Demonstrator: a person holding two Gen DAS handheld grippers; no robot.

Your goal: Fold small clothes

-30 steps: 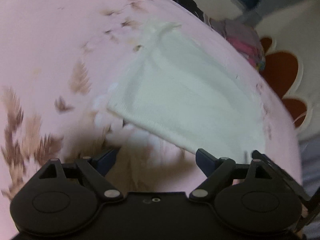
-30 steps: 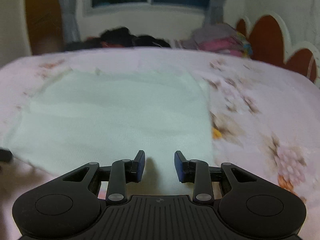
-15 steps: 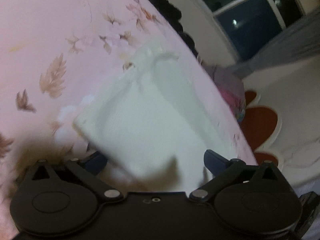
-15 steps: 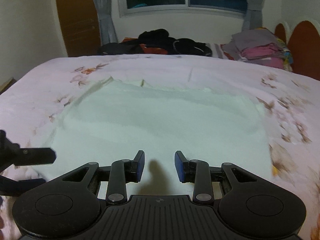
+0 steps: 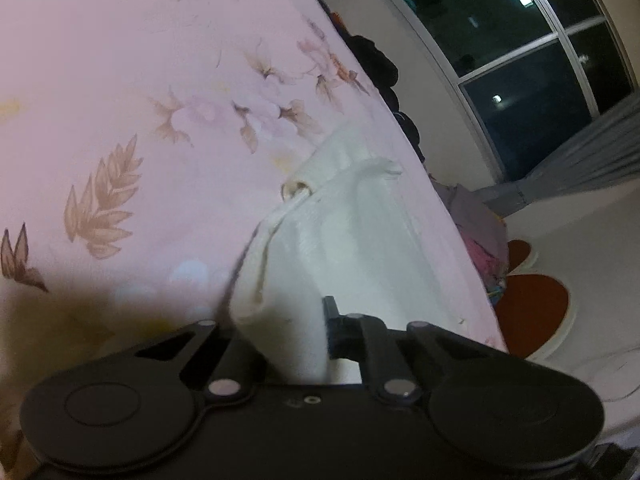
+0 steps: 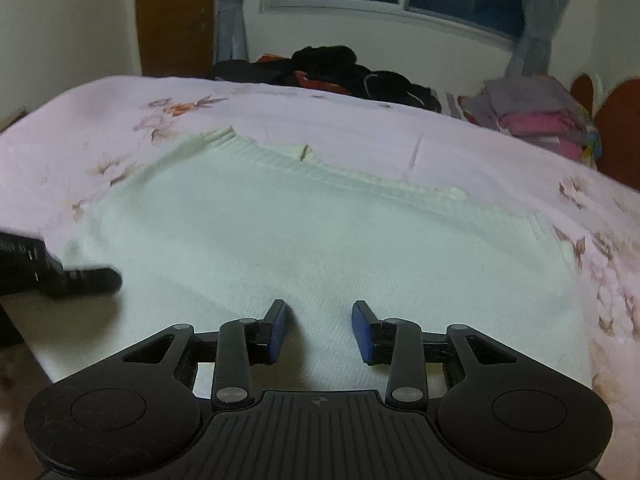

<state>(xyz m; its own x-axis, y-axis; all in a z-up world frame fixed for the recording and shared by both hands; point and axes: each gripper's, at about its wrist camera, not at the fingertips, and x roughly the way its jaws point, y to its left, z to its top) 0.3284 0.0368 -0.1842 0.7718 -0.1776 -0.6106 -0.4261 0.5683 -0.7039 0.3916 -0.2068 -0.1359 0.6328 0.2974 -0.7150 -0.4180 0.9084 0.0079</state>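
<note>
Barely begun, I'd say: the white knit sweater (image 6: 320, 232) lies mostly flat on the floral bed (image 6: 360, 120), left claw (image 5: 280, 320) pinching its near corner, right claw (image 6: 319, 330) hovering agape above its hem.

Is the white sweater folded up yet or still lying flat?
Mostly flat. The white sweater lies spread across the bed; only its left edge bunches inside the left hand-held gripper.

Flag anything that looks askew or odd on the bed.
The white garment lies mostly flat, but its left edge is bunched and lifted in the left gripper. The ribbed far edge is rumpled. Nothing looks damaged.
</note>
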